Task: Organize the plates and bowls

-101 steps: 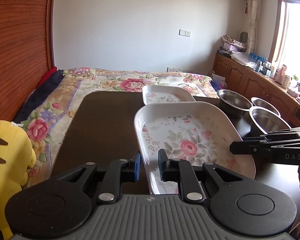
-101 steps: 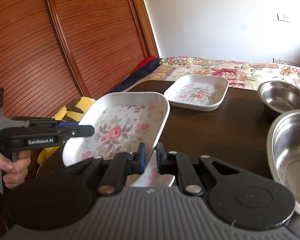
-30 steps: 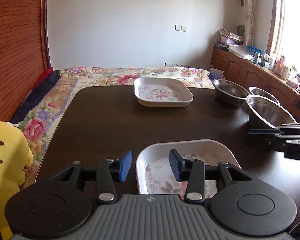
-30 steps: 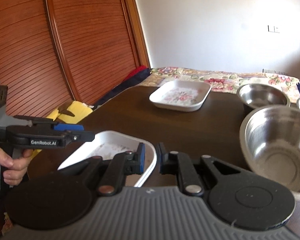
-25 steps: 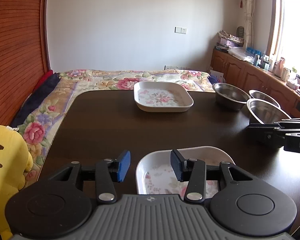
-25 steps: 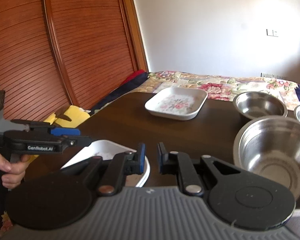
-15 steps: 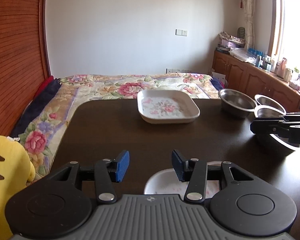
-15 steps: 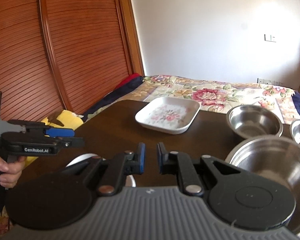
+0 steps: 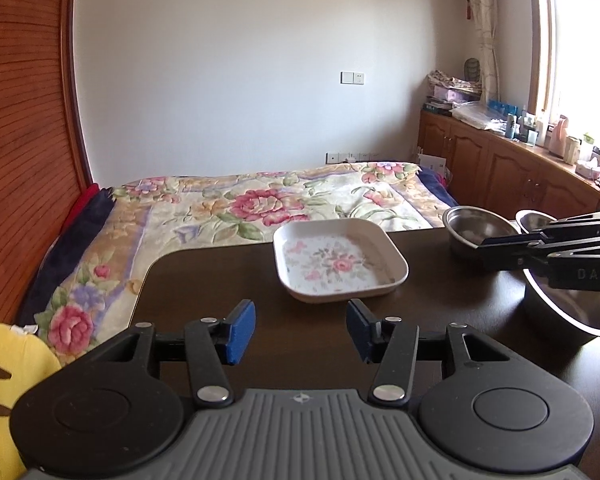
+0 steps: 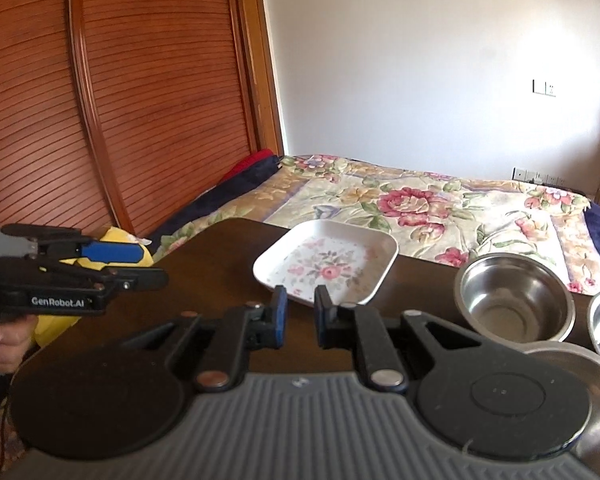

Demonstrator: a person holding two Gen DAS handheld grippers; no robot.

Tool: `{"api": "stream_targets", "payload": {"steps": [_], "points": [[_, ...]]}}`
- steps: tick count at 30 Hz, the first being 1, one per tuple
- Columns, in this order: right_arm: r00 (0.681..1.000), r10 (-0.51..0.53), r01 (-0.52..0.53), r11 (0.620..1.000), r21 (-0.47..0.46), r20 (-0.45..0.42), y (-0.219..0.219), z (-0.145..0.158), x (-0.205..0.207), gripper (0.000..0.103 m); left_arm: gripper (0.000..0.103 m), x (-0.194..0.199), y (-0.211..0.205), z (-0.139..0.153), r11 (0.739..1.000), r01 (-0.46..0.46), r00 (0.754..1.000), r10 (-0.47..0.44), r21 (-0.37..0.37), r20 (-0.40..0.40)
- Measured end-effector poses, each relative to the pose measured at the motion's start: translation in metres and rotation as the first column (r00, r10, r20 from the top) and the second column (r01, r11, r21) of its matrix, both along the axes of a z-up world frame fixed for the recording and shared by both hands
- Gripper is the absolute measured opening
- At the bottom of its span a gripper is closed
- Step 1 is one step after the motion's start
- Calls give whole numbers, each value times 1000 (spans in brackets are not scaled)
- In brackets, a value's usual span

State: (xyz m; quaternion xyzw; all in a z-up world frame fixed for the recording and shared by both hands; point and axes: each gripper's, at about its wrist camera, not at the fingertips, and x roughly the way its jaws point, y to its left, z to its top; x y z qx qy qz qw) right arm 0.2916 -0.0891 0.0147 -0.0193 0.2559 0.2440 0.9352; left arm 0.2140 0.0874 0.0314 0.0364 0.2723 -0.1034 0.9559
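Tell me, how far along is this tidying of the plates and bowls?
Early, it seems. Done: nothing is visibly stacked; the floral plate lies alone on the table, and three steel bowls stand side by side, not nested. In hand: nothing; the left gripper is wide open, and the right gripper is nearly closed yet empty. Left: probably nesting the bowls.
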Motion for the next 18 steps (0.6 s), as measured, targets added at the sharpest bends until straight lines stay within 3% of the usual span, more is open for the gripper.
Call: {"api": "stream_targets", "payload": {"steps": [5, 7, 9, 18], "points": [[1000, -8, 8, 1000, -23, 0, 6, 0, 14, 16, 54, 16, -2, 2, 1000, 15, 1000, -15, -8, -3], [1000, -14, 14, 999, -31, -1, 7, 1, 20, 19, 56, 21, -2, 2, 1000, 16, 1000, -16, -6, -3], [1000, -21, 21, 999, -41, 2, 9, 2, 26, 29, 56, 28, -3, 3, 1000, 18, 1000, -18, -2, -1], [999, -41, 40, 995, -94, -8, 18, 6, 57, 40, 67, 53, -2, 7, 1000, 16, 1000, -16, 9, -1]]}}
